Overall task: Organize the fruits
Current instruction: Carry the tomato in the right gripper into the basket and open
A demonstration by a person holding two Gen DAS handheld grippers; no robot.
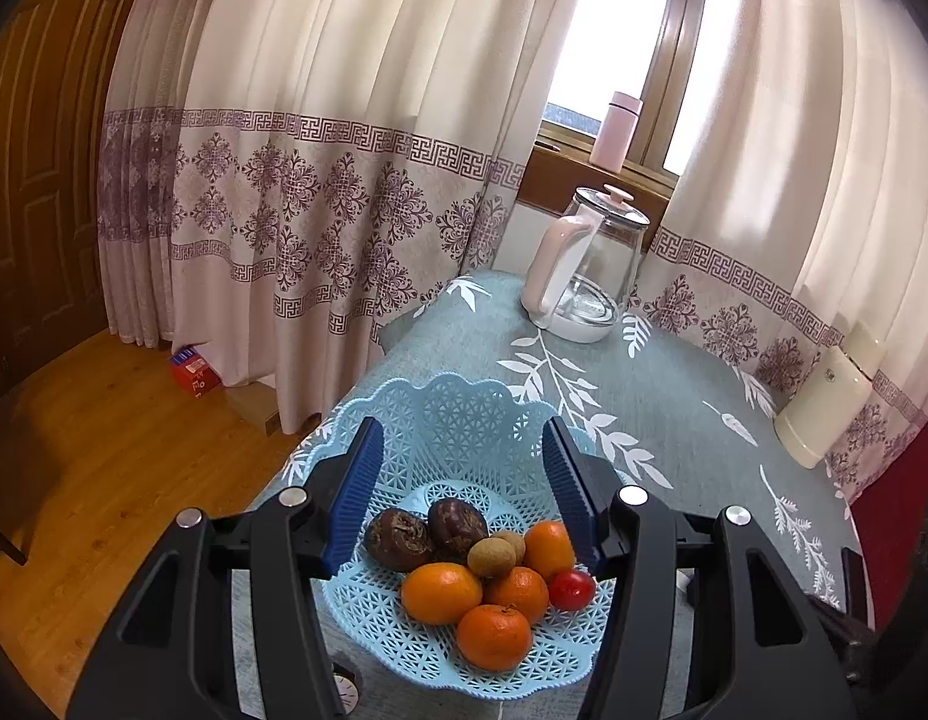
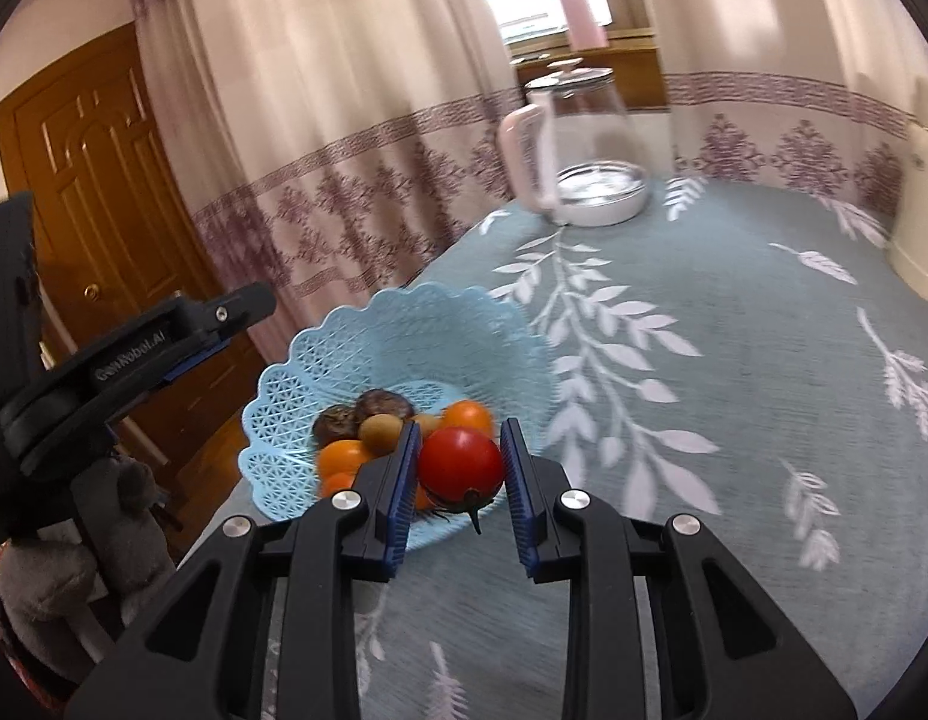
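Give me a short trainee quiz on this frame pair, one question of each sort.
1. True or false: the left gripper is shut.
2. Which fruit sits between the fingers of the right gripper? A. banana B. tomato C. apple
3. What stands on the table beyond the basket?

Key
1. False: its jaws are wide apart above the basket, holding nothing.
2. B
3. A glass kettle with a pink handle.
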